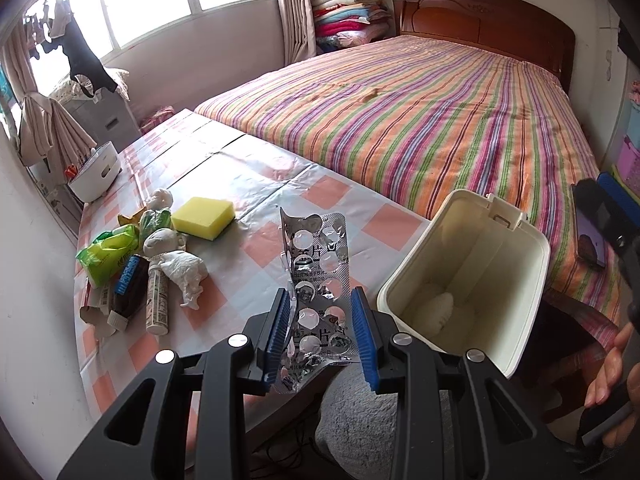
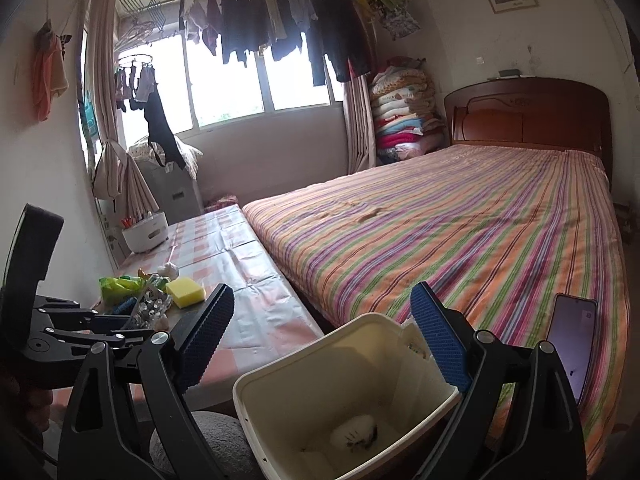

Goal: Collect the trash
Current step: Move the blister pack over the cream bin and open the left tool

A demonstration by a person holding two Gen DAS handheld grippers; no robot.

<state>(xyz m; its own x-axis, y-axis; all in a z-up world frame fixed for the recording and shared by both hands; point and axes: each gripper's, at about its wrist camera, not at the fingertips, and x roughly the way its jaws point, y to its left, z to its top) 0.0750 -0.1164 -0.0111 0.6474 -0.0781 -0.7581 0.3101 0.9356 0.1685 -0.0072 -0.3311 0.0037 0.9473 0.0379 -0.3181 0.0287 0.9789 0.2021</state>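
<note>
A silver, emptied blister pack [image 1: 316,280] stands upright between the blue pads of my left gripper [image 1: 320,295], which is shut on it just left of the cream trash bin [image 1: 532,300]. The same pack shows in the right wrist view [image 2: 150,308]. A crumpled white tissue [image 2: 354,432] lies at the bin's bottom. My right gripper [image 2: 322,292] stands wide open over the bin's rim [image 2: 280,364], with nothing pressed between its pads. On the table's left lies a trash pile: a green wrapper [image 1: 106,252], crumpled tissues [image 1: 184,268], a tube [image 1: 157,300] and a dark bottle [image 1: 128,288].
A yellow sponge [image 1: 204,216] and a white caddy [image 1: 96,176] sit on the checked tablecloth [image 1: 260,168]. The striped bed [image 1: 440,120] runs along the table's far side, with a phone [image 2: 572,344] propped at its near corner. A hand [image 1: 608,368] shows at the right edge.
</note>
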